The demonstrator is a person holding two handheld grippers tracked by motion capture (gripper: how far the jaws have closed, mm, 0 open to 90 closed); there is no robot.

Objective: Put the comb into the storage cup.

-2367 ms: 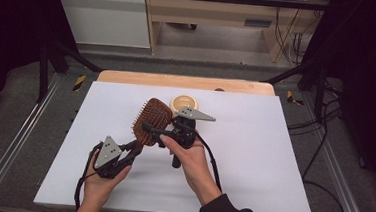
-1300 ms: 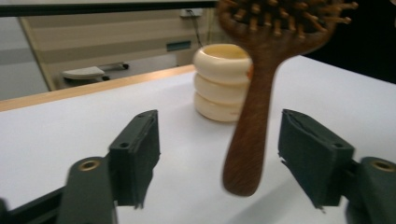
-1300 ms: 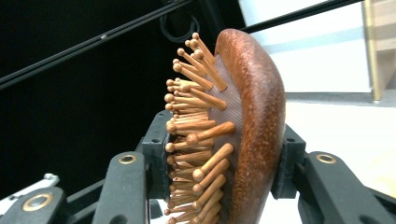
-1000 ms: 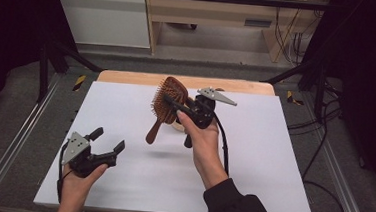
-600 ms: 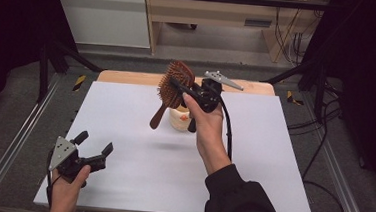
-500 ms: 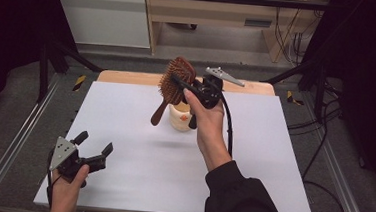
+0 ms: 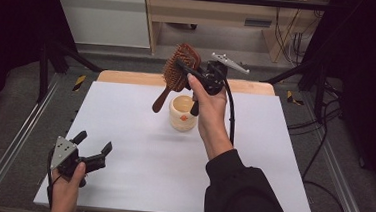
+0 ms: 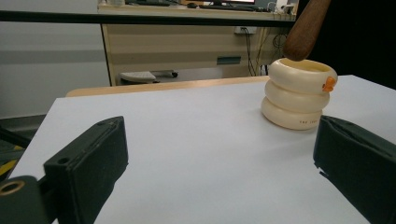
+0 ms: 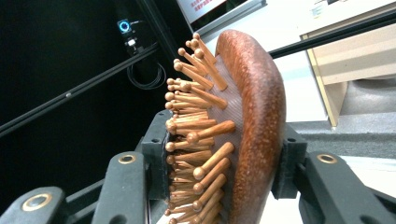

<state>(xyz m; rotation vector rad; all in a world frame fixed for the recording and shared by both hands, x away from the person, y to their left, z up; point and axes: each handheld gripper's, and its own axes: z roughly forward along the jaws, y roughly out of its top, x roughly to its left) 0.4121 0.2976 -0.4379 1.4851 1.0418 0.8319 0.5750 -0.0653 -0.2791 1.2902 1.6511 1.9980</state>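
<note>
Right tool (image 7: 186,72) clamps our hairbrush (image 7: 178,68) by its head, raised over the cream holder (image 7: 183,112), handle tip just above the rim. Lift looks done; lowering it in seems left. Left tool (image 7: 91,152) open wide, empty, near tabletop (image 7: 272,157) edge.

The high view looks forward and down over the white table (image 7: 138,147). The left gripper view sits low near this table (image 8: 187,140), facing the cream ringed plastic cup (image 8: 297,94), which the high view shares (image 7: 183,113). The right gripper view is very close to the brown wooden hairbrush (image 9: 252,116).
</note>
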